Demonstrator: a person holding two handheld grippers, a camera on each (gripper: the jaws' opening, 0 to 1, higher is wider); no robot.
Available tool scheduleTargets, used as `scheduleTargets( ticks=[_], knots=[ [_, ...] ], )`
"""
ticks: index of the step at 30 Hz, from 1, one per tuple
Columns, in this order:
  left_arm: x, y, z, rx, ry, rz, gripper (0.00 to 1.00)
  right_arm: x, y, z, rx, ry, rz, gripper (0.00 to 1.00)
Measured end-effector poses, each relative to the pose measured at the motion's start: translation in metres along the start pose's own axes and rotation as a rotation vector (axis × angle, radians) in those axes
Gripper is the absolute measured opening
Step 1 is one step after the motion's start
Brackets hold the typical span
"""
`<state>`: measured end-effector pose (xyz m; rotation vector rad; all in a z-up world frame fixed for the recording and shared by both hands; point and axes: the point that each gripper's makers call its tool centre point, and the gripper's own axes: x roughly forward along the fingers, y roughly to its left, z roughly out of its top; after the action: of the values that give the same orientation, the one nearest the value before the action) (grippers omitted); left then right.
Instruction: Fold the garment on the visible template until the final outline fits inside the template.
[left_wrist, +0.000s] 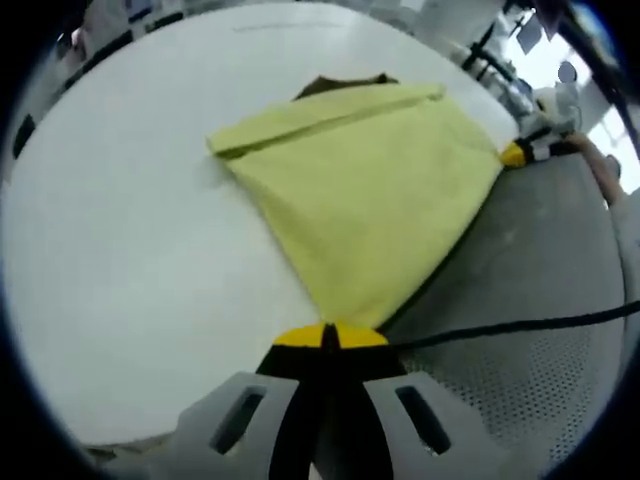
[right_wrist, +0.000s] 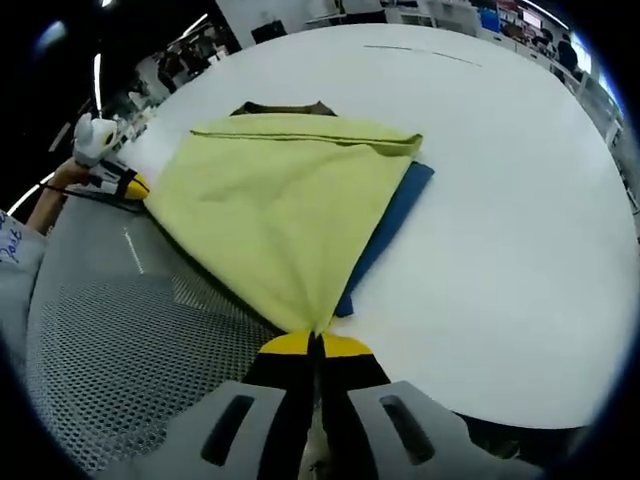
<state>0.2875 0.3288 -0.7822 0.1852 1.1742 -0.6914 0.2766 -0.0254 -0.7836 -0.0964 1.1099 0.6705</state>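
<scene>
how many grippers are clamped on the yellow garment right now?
2. The left gripper pinches one corner of the yellow garment over the table's edge; the right gripper pinches the other corner, spreading it between them.

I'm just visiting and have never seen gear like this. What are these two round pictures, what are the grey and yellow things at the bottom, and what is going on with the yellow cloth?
No robot arm here: a person holds a pair of tongs in each hand, and a small fisheye camera rides on each pair, which makes the pictures round.

In the left gripper view, the left tongs rise from the bottom, grey with yellow tips, shut on one corner of the yellow garment. In the right gripper view, the right tongs are shut on another corner. Each pair also appears far off in the other's picture.

The garment is stretched between them over a white table. Under it lies a blue sheet, probably the folding template. A dark patch peeks out at the garment's far edge. A grey perforated surface lies nearer the cameras.
</scene>
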Motion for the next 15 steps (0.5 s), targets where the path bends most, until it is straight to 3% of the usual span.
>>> scheduleTargets(
  ticks=[15],
  knots=[
    [-0.0021,0.0046,-0.0031,0.027,0.004,0.025,0.0,-0.001,-0.0022,0.0039,0.002,-0.044,-0.02,0.03]
  ],
)
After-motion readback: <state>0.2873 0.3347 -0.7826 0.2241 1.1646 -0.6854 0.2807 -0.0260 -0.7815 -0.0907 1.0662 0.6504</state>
